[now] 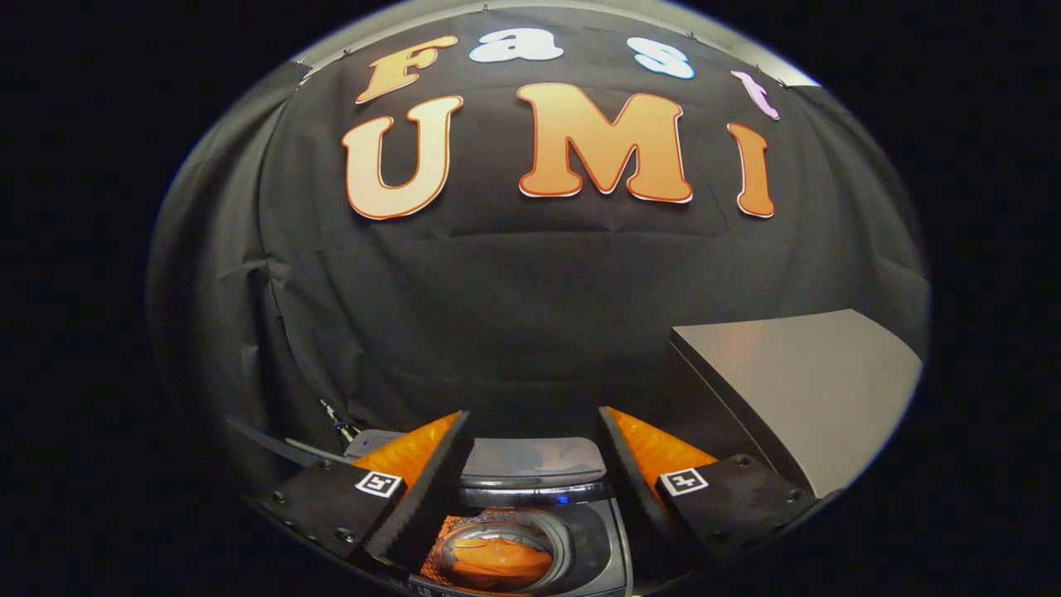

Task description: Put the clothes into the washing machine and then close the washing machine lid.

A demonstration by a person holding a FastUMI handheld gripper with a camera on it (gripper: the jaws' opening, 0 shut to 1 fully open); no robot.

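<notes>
Below and between the fingers, in the gripper view, sat the washing machine (530, 531), its round drum opening showing an orange garment (497, 560) already lying inside. The gripper (535, 431) hung above it with its jaws spread wide and nothing between them. Just beyond the drum opening, between the fingertips, ran the machine's grey rear panel (539, 460). Off past the right finger stood a grey slab (796, 390), tilted up and away; this was probably the raised lid, though its hinge was hidden behind the finger. Beyond everything hung the black cloth wall (497, 315).

With the clothes seemingly in the drum, the step in hand looked to be closing the lid. To do it well, the gripper would need to swing toward the right finger's side, meet the slab near its free upper edge rather than close to the hinge, and push it down in an arc. Keeping clear of the drum rim would avoid snagging the garment.
</notes>
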